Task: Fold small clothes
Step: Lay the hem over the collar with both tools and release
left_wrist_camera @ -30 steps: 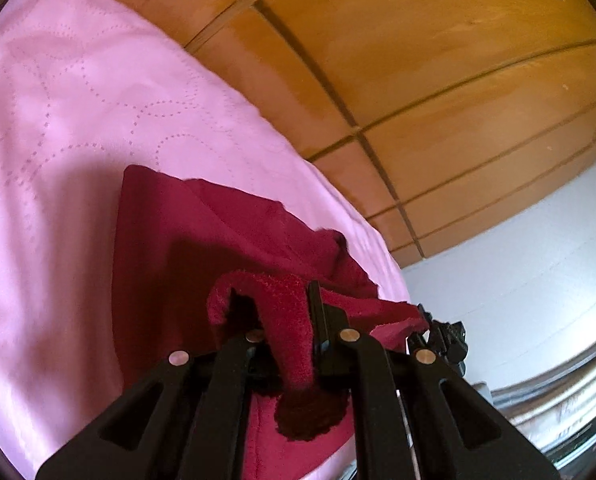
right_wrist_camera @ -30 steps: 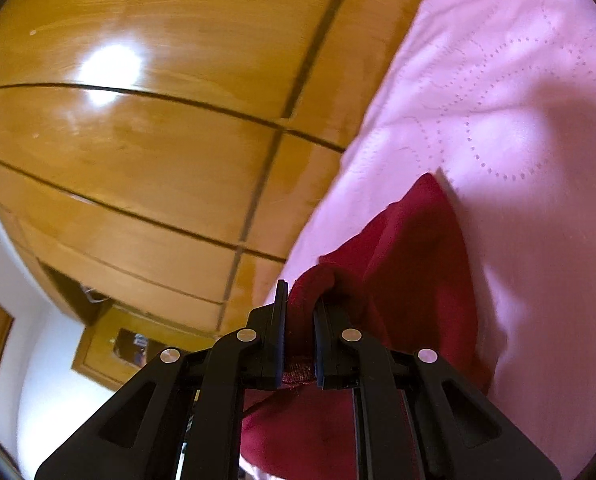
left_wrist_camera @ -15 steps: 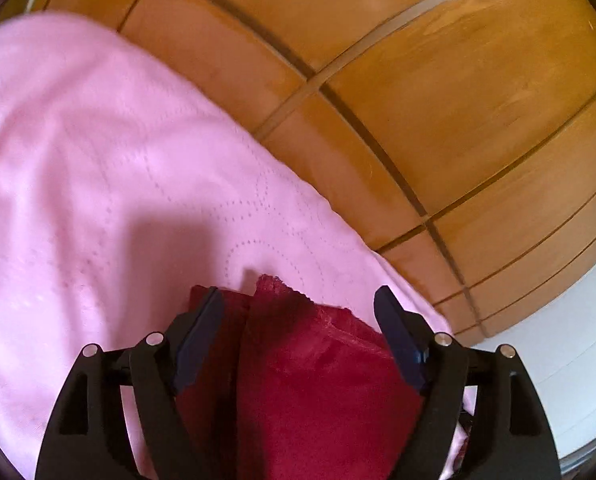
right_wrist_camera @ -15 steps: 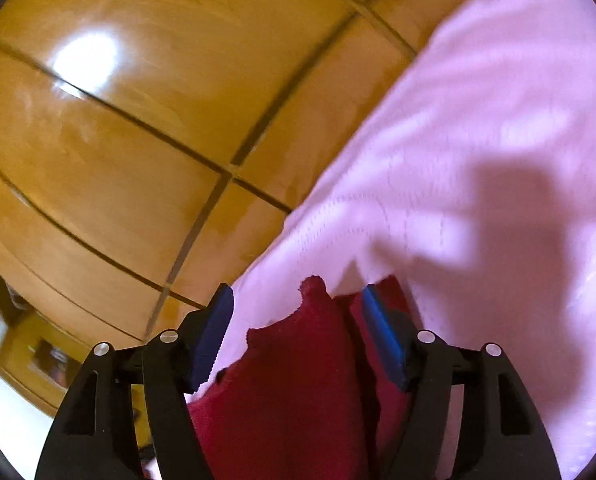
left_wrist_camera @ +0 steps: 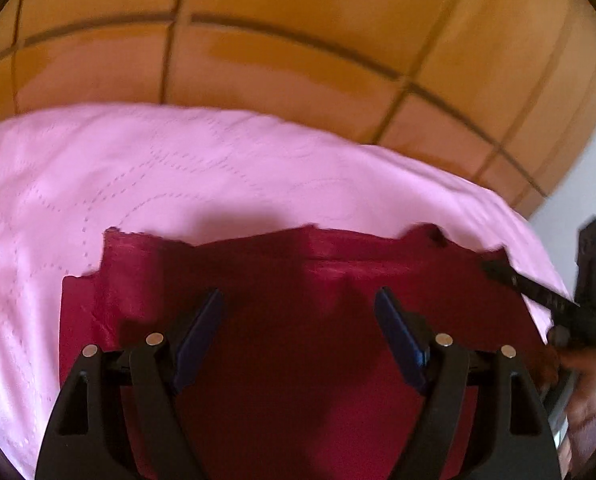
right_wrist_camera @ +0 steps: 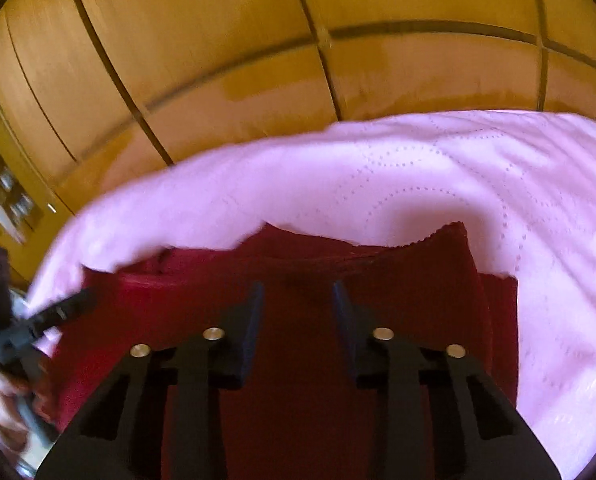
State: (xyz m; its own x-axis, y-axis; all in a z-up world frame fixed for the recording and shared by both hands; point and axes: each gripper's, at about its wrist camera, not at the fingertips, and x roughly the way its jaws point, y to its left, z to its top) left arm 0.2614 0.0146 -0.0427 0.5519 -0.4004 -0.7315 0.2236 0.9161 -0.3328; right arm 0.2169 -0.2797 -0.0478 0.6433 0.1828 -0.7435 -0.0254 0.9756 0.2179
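Both the left hand-held gripper [left_wrist_camera: 298, 312] and the right hand-held gripper [right_wrist_camera: 298, 304], clamped on the red garment [left_wrist_camera: 318, 280] a second ago, now hover spread and empty above it as it lies folded on the pink bedspread [left_wrist_camera: 178, 168], suggesting that fold is done, with only the wooden wardrobe [left_wrist_camera: 298, 60] behind and nothing obstructing.

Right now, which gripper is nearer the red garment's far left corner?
Left. The left gripper hovers just right of that corner; the right gripper is over the garment's opposite side.
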